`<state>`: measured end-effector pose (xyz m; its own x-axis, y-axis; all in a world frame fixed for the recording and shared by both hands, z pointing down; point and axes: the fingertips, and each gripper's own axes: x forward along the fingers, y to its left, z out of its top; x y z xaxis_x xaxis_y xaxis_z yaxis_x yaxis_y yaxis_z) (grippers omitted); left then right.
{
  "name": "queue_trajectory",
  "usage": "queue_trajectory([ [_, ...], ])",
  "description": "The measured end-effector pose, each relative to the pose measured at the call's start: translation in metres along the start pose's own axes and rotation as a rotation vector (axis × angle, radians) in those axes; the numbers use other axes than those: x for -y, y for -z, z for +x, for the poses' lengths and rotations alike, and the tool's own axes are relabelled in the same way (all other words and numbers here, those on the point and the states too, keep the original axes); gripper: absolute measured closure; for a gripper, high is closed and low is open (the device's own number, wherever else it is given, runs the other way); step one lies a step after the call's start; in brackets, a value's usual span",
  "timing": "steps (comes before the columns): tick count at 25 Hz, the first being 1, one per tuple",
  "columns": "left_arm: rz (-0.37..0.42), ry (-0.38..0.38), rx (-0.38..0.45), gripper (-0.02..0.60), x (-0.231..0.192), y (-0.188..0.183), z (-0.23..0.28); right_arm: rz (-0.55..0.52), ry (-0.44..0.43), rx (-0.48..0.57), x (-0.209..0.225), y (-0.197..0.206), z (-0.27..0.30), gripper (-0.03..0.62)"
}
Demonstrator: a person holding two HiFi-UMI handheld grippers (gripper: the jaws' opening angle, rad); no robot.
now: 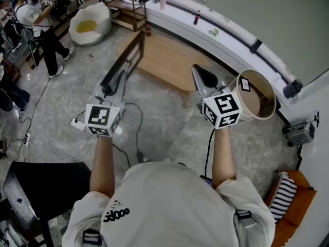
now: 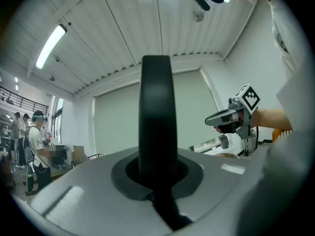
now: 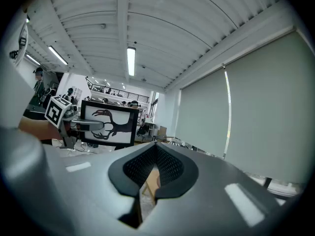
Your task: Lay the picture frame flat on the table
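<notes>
The left gripper (image 1: pixel 112 86) is closed on the edge of the black-framed rectangular picture frame (image 1: pixel 128 58), which fills the space between its jaws as a dark vertical bar in the left gripper view. The frame stands upright in the air beside the left end of the light wooden table (image 1: pixel 169 66). Its face shows a black bird drawing on white (image 3: pixel 109 123). The right gripper (image 1: pixel 200 75) is closed and empty, held over the table's near edge, well apart from the frame.
</notes>
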<state>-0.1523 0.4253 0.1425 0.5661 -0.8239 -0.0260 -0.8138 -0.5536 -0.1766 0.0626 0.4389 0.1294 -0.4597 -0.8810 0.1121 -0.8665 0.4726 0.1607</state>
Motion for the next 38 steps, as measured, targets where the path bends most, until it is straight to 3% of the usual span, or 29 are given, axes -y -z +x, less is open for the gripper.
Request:
queue_trajectory([
  [12,-0.033,-0.028,-0.024,0.563,0.02,0.017,0.016,0.063,-0.049,0.052,0.022,0.017,-0.003,0.591],
  [16,-0.041,-0.053,-0.043,0.563,0.028,0.025,0.019,0.043,-0.112,0.027,0.024,0.032,0.0,0.591],
  [22,-0.056,-0.082,-0.069,0.563,0.024,0.04,0.025,0.053,-0.128,0.012,0.032,0.047,0.015,0.591],
  [30,-0.083,-0.071,-0.07,0.563,-0.006,0.063,0.07,0.046,-0.107,-0.01,0.057,0.059,0.062,0.591],
  [38,-0.097,-0.053,-0.069,0.563,-0.08,0.086,0.15,0.04,-0.06,-0.031,0.094,0.052,0.158,0.591],
])
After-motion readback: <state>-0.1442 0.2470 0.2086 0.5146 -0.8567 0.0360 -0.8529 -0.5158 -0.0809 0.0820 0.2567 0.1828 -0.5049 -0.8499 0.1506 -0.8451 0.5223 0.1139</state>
